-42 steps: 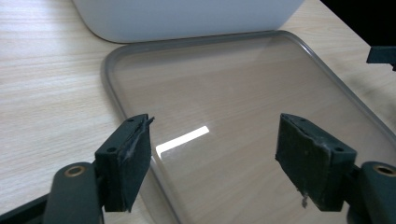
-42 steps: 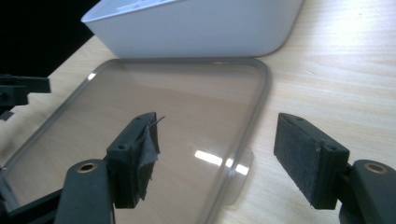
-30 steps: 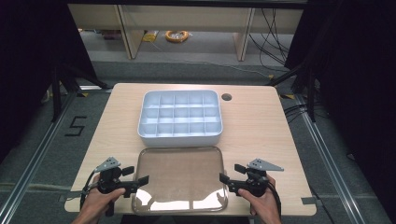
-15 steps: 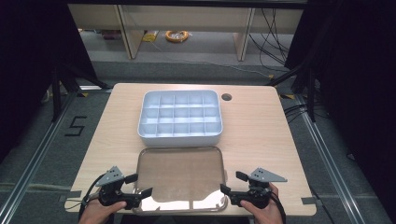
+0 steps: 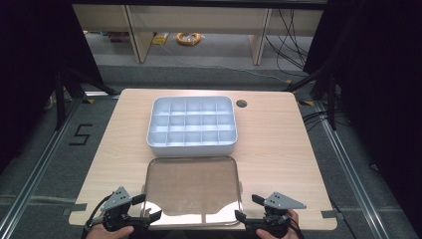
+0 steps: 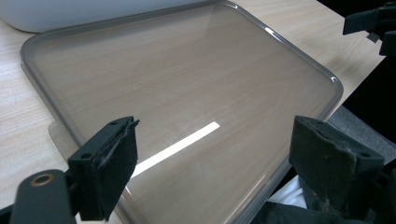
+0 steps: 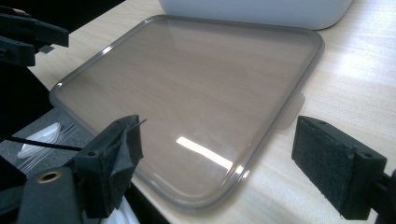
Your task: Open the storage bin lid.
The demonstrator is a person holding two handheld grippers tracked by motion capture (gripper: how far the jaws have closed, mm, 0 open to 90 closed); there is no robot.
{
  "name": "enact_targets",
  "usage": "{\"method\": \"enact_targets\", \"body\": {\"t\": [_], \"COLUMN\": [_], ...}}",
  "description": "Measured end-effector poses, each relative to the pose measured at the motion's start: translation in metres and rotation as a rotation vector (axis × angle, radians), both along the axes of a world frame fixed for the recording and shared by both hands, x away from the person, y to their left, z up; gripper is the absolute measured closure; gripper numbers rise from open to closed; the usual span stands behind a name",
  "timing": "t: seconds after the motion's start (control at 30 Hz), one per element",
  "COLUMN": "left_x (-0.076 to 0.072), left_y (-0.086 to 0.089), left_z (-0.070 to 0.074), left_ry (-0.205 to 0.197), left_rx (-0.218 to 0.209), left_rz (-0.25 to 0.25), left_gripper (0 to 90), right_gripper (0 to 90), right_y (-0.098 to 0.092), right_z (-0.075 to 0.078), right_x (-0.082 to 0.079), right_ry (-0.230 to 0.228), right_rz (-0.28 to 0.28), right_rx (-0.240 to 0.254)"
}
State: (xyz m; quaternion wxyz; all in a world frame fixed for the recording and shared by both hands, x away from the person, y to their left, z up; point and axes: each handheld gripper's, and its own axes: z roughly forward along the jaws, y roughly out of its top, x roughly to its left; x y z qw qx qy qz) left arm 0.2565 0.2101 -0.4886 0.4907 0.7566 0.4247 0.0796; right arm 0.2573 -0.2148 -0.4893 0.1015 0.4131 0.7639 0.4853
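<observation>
Pale wood-grain tabletop [image 5: 278, 149], seen from the person's side: at its near edge, the left gripper [image 5: 148, 208] and the right gripper [image 5: 246, 208] sit at the two near corners of a smoky translucent plastic lid with rounded corners [image 5: 191, 186], each with its black jaws spread wide and nothing between them. In the left gripper view the lid [image 6: 182, 107] lies flat, its near rim passing between the parted pads, one corner reaching the table's edge or just past it; the right gripper view shows the same lid [image 7: 196, 102] from the other corner, a small tab sticking out at its side, and neither pad touching it. Just beyond the lid, nearly against its far rim, stands the white rectangular plastic organiser box with a grid of compartments [image 5: 191, 144], open and, as far as can be seen, with nothing in its cells. By the look of it the job is to fit the lid onto the box, and it has barely begun: the lid is not gripped, not raised, and everything from the grasp to the seating is left. Bare table runs wide on both sides of lid and box, and a round cable hole [image 5: 242, 103] sits by the box's far right corner, clear of the path
</observation>
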Motion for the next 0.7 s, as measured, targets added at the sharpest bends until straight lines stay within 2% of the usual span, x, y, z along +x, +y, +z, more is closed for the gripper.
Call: {"method": "enact_targets", "body": {"t": [0.03,0.07,0.1,0.2,0.23,0.27,0.3,0.4,0.53,0.6,0.63,0.67,0.7], "left_x": [0.0,-0.003,-0.004,-0.007,-0.008,-0.008,-0.008,-0.007,-0.006,-0.005,-0.005,-0.005,-0.005], "left_y": [0.0,0.001,0.001,0.003,0.003,0.003,0.003,0.004,0.004,0.005,0.004,0.004,0.004], "left_z": [0.0,0.001,0.001,0.001,0.0,0.0,0.0,0.001,-0.001,-0.001,-0.002,-0.002,-0.002], "left_ry": [0.0,-0.001,0.001,-0.003,0.0,0.001,0.003,0.006,0.017,0.015,0.022,0.028,0.028], "left_rx": [0.0,0.003,0.002,0.01,0.0,0.002,0.005,0.004,0.006,0.011,0.002,-0.002,-0.002], "left_rz": [0.0,0.002,0.002,0.0,0.005,0.002,0.001,0.014,0.012,0.001,0.008,0.015,0.015], "left_gripper": [15.1,15.0,15.1,15.1,15.1,15.0,15.1,15.0,15.1,15.1,15.1,15.1,15.1], "right_gripper": [16.9,16.9,16.9,16.9,16.9,16.9,16.9,16.9,19.5,19.4,19.4,19.5,19.5], "right_y": [0.0,0.0,-0.002,-0.003,-0.004,-0.003,-0.005,-0.005,-0.006,-0.008,-0.007,-0.009,-0.009], "right_z": [0.0,0.001,0.0,-0.001,-0.001,0.0,-0.002,-0.001,-0.002,-0.001,-0.001,-0.003,-0.003], "right_x": [0.0,-0.007,-0.007,-0.012,-0.011,-0.014,-0.011,-0.013,-0.012,-0.011,-0.013,-0.01,-0.01], "right_ry": [0.0,0.025,0.009,0.029,0.016,0.039,-0.003,0.015,-0.005,0.005,0.048,0.018,0.018], "right_rz": [0.0,-0.001,0.007,-0.005,0.007,-0.005,0.009,0.007,-0.001,-0.005,-0.027,-0.018,-0.018], "right_rx": [0.0,0.02,0.01,0.016,0.016,0.023,0.003,-0.01,-0.015,-0.019,-0.006,-0.024,-0.024]}}
